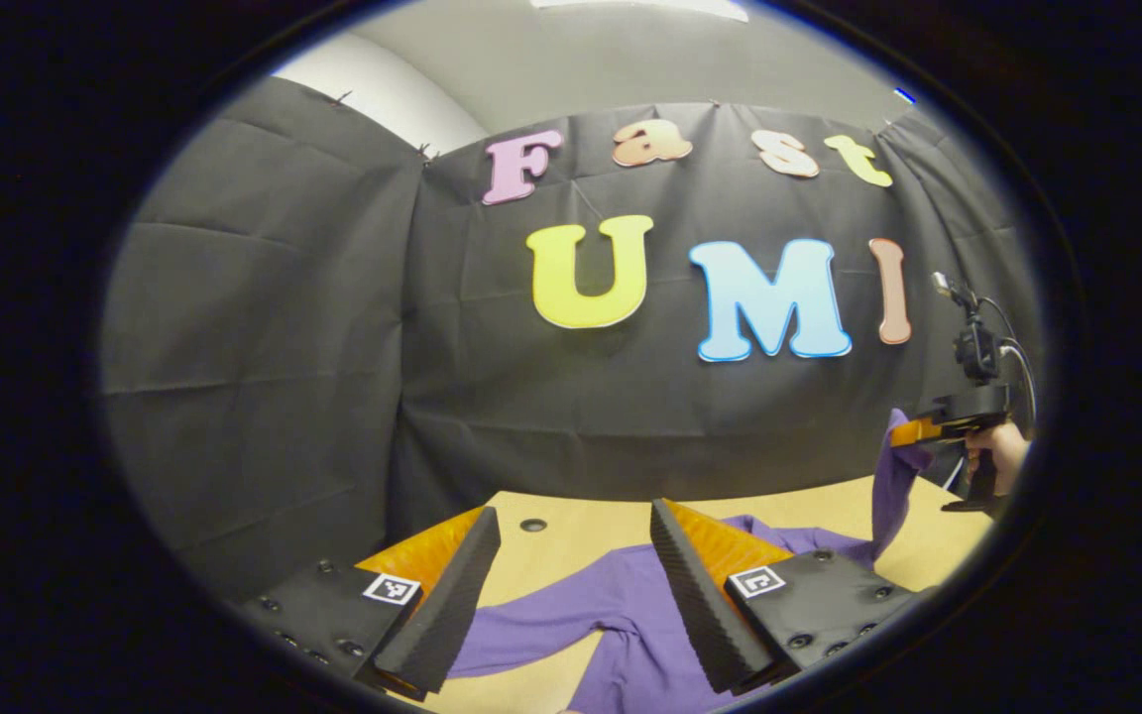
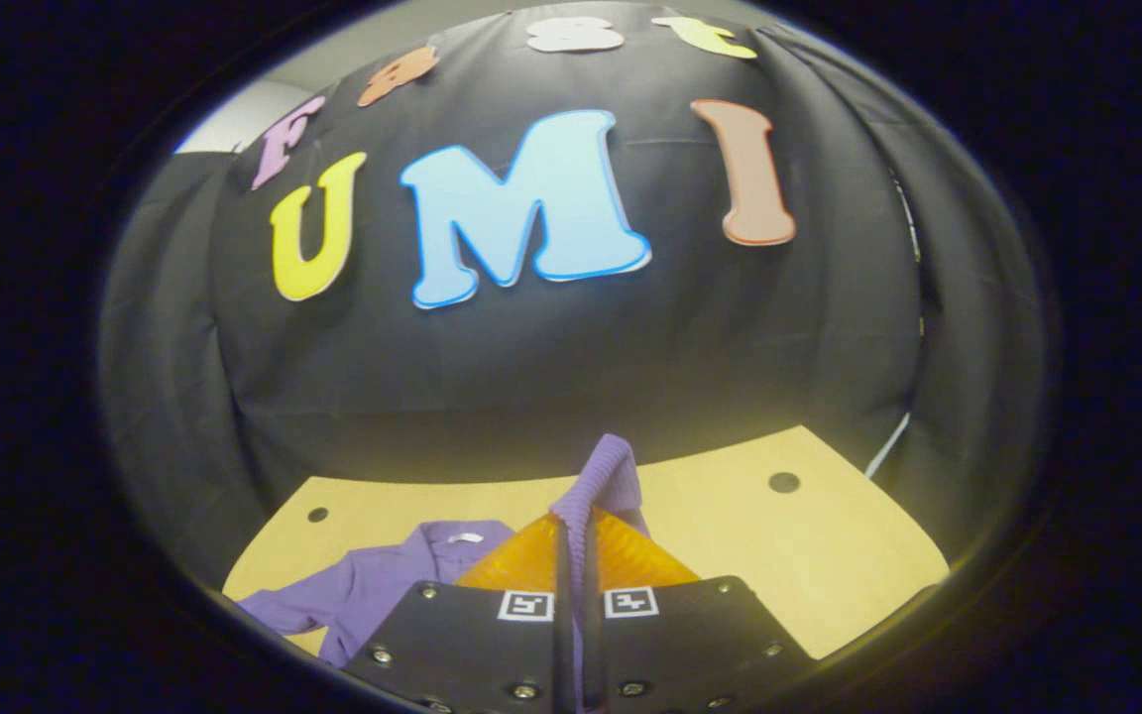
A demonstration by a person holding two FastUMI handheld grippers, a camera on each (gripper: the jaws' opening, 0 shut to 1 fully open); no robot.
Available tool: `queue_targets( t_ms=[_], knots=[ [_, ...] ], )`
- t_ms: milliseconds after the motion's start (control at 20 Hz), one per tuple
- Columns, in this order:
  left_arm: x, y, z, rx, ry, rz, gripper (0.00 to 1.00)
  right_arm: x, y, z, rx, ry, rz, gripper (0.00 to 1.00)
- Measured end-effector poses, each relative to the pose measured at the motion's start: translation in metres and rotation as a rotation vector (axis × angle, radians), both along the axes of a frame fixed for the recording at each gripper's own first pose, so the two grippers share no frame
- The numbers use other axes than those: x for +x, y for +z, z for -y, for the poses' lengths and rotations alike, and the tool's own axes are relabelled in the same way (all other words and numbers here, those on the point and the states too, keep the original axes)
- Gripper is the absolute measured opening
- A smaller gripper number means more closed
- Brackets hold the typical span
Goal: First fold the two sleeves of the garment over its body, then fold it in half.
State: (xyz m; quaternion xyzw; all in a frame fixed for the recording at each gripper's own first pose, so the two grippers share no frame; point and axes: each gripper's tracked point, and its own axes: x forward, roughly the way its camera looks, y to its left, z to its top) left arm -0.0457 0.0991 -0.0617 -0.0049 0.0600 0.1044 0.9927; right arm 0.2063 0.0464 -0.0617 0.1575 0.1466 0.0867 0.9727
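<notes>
A purple long-sleeved garment (image 1: pixel 630 615) lies on the wooden table (image 1: pixel 571 540). My left gripper (image 1: pixel 571 595) hovers open just above it, fingers spread wide, one sleeve running across the gap between them. Off to the right in the left gripper view, my right gripper (image 1: pixel 913 433) holds the other sleeve (image 1: pixel 890 486) lifted off the table, the cloth hanging down from it. In the right gripper view, that gripper (image 2: pixel 576 555) is shut on the ribbed sleeve cuff (image 2: pixel 606 476), which sticks up past the fingertips. The garment's body and collar (image 2: pixel 402 575) lie lower left.
The table top (image 2: pixel 779 555) has small round holes (image 2: pixel 783 483) near its far edge. The booth's black cloth wall hangs close behind the table. A person's hand (image 1: pixel 1002 451) grips the right gripper's handle, with a cable trailing beside it.
</notes>
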Motion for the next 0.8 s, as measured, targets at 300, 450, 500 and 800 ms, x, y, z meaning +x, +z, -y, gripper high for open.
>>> queue_targets(
  t_ms=[300, 450, 500, 800],
  knots=[
    [-0.017, -0.011, -0.027, 0.001, 0.062, -0.022, 0.99, 0.004, 0.004, -0.092, -0.063, 0.167, 0.039, 0.04],
    [-0.023, -0.017, -0.040, 0.001, 0.086, -0.033, 0.99, 0.000, -0.009, -0.137, -0.119, 0.253, 0.038, 0.04],
    [-0.026, -0.019, -0.044, 0.002, 0.093, -0.038, 0.99, -0.004, -0.015, -0.152, -0.139, 0.286, 0.032, 0.04],
    [-0.040, -0.034, -0.071, 0.007, 0.118, -0.064, 0.99, -0.015, -0.060, -0.217, -0.321, 0.386, 0.012, 0.04]
  ],
)
